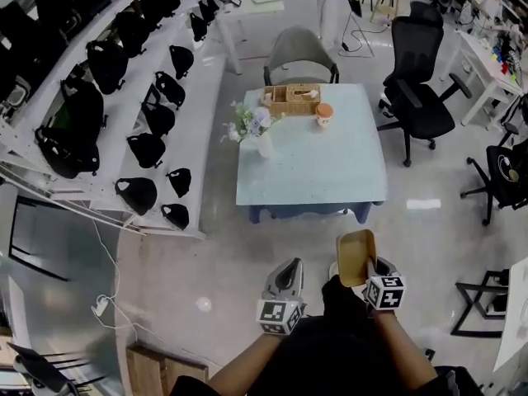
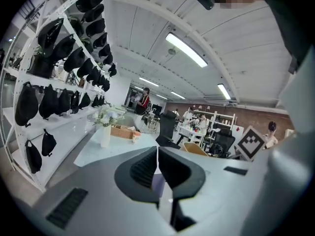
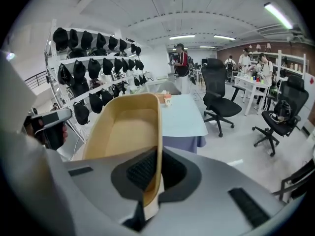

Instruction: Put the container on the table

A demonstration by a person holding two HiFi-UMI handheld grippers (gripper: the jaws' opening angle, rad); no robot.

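A tan, shallow container (image 1: 355, 254) hangs by its rim from my right gripper (image 1: 368, 272), which is shut on its side wall. In the right gripper view the container (image 3: 123, 129) stands on edge, its wall pinched between the jaws of the right gripper (image 3: 156, 168). The pale blue table (image 1: 313, 176) lies ahead across bare floor, apart from both grippers; in the right gripper view the table (image 3: 183, 117) shows just beyond the container. My left gripper (image 1: 289, 271) hovers beside the right one with nothing in it. Seen in its own view, the left gripper (image 2: 157, 154) has its jaws together.
On the table's far side stand a wooden tray box (image 1: 290, 99), a small cup (image 1: 324, 115) and a vase of flowers (image 1: 261, 134). A grey chair (image 1: 301, 56) sits behind the table, black office chairs (image 1: 417, 89) to the right. White shelves of black bags (image 1: 124, 97) line the left.
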